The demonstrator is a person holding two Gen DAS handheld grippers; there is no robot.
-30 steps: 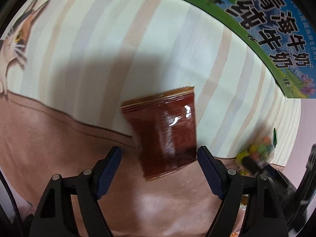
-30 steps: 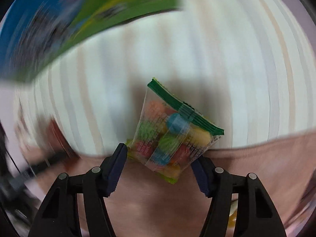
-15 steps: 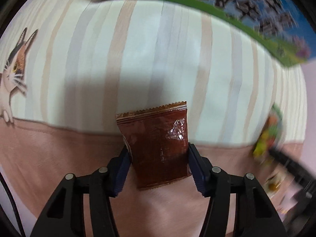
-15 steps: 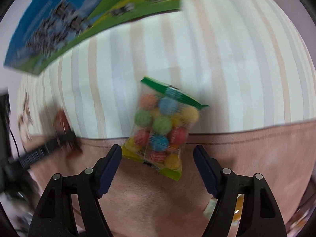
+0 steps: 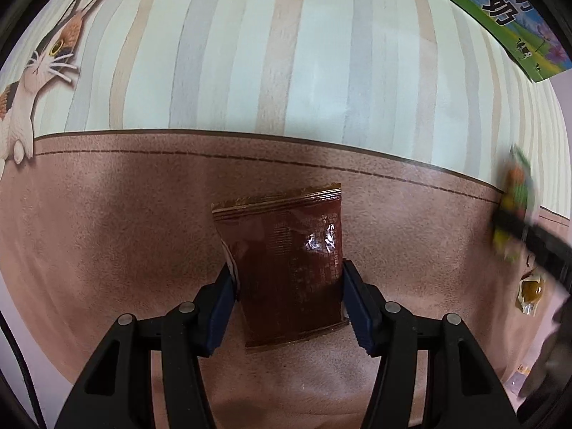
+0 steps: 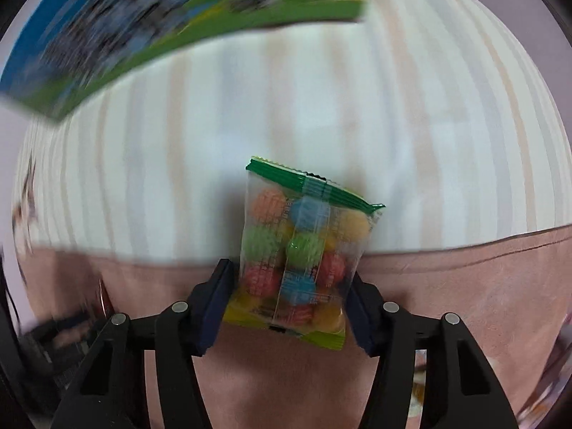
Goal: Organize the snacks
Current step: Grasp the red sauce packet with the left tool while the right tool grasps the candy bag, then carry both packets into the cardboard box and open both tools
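A dark brown foil snack packet point(image 5: 286, 268) stands upright between the blue pads of my left gripper point(image 5: 287, 286), which press on both its sides over the pink-brown part of the cloth. In the right wrist view a clear bag of coloured candy balls point(image 6: 304, 236) with a green seal sits between the pads of my right gripper point(image 6: 291, 296). Those jaws are closing, and both pads touch the bag's lower sides. In the left wrist view, the right gripper point(image 5: 536, 243) and its candy bag point(image 5: 518, 193) show as a blur at the right edge.
A blue and green milk carton point(image 5: 500, 7) lies at the far side, also blurred in the right wrist view point(image 6: 143, 35). The striped cloth point(image 5: 321, 71) carries a cat print point(image 5: 43, 53). A small yellowish wrapped snack point(image 5: 531, 289) lies at the right.
My left gripper closed onto the brown packet and carried it from the stripes over the pink-brown band. My right gripper opened around the candy bag, then closed on it; the bag now stands straighter.
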